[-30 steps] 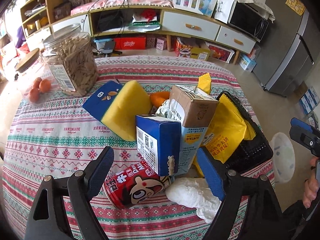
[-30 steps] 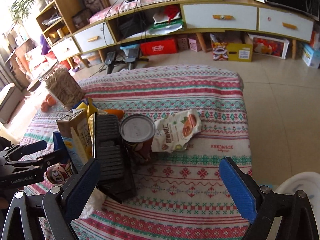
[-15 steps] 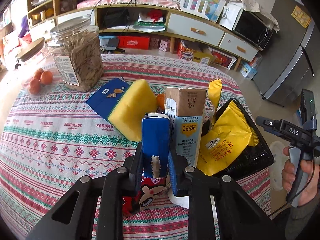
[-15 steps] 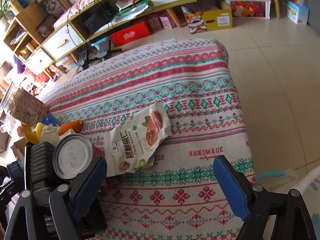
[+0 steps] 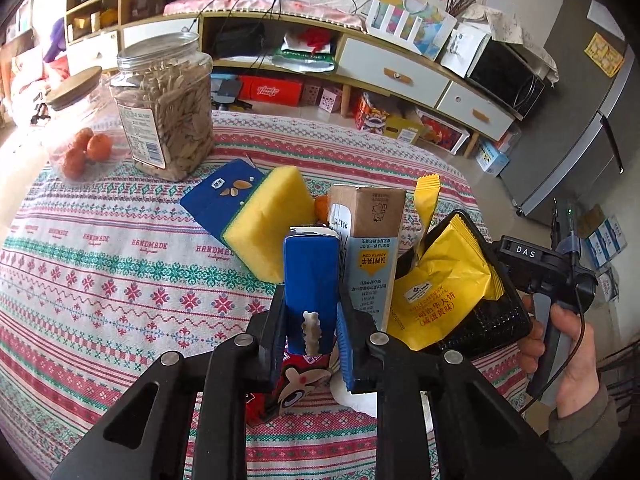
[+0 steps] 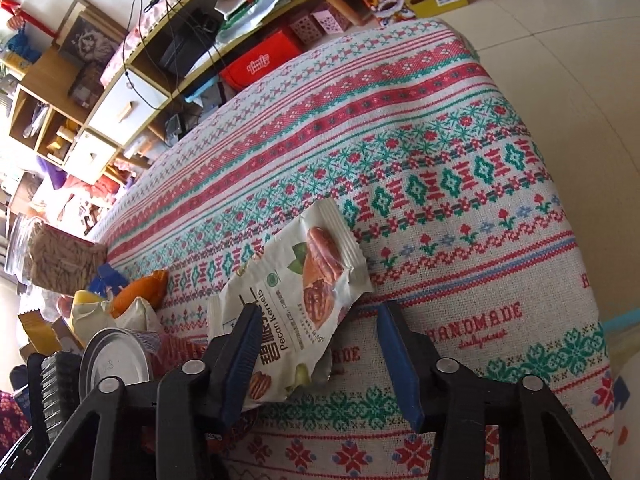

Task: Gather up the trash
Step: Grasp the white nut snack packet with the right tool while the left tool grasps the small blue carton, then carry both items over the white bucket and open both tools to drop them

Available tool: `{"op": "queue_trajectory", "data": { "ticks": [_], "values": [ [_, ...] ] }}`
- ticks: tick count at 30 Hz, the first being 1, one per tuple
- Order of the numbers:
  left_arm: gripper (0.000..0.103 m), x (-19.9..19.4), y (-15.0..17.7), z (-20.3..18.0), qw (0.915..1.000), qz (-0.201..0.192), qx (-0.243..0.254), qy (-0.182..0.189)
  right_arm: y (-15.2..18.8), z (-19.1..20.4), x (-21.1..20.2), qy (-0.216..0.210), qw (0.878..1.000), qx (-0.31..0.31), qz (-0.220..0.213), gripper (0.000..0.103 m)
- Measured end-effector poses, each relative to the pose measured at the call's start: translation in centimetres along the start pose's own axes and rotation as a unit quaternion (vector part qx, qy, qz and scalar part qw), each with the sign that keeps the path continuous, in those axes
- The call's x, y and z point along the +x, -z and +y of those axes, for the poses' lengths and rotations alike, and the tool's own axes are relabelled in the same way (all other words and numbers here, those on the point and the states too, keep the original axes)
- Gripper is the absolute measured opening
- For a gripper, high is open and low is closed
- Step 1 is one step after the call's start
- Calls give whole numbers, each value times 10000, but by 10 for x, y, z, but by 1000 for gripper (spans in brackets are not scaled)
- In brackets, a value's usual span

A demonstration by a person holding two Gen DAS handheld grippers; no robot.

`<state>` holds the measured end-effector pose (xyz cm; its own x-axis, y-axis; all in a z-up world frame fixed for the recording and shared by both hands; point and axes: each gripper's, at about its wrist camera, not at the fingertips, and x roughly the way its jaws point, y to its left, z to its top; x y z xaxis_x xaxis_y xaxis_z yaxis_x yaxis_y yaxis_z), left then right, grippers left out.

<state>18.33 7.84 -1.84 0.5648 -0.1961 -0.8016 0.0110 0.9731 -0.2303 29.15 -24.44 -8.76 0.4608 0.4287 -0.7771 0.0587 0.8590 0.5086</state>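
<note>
Fingers of left gripper (image 5: 311, 332) clamped on upright blue carton (image 5: 310, 280) at table (image 5: 100, 280) centre; right gripper (image 6: 320, 356) fingers partly apart astride pecan packet (image 6: 288, 312), at its 12 o'clock.

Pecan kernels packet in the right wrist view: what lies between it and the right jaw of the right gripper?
Only bare tablecloth lies there; the pecan kernels packet touches the left jaw.
</note>
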Motion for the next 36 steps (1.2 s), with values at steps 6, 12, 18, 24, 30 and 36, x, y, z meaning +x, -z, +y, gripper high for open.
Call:
{"op": "queue_trajectory", "data": {
  "ticks": [6, 12, 18, 24, 30, 36],
  "values": [
    [23, -8, 1, 1, 9999, -149, 6, -35, 5, -3, 8, -260, 9996, 127, -31, 4],
    [23, -22, -1, 14, 9993, -323, -186, 14, 2, 6, -37, -489, 9970, 55, -590, 3],
    [23, -32, 0, 15, 9985, -459, -248, 152, 7, 13, -64, -194, 9959, -202, -856, 2],
    [23, -46, 0, 16, 9976, -580, -295, 256, 8, 8, -92, 29, 9935, -305, -1096, 2],
    [23, -61, -1, -1, 9961, -727, -209, 445, 14, 2, -121, 57, 9918, -339, -1234, 2],
    [23, -80, 3, -32, 9930, -870, -72, 796, 24, -8, -155, 18, 9897, -380, -1381, 2]
  ]
}}
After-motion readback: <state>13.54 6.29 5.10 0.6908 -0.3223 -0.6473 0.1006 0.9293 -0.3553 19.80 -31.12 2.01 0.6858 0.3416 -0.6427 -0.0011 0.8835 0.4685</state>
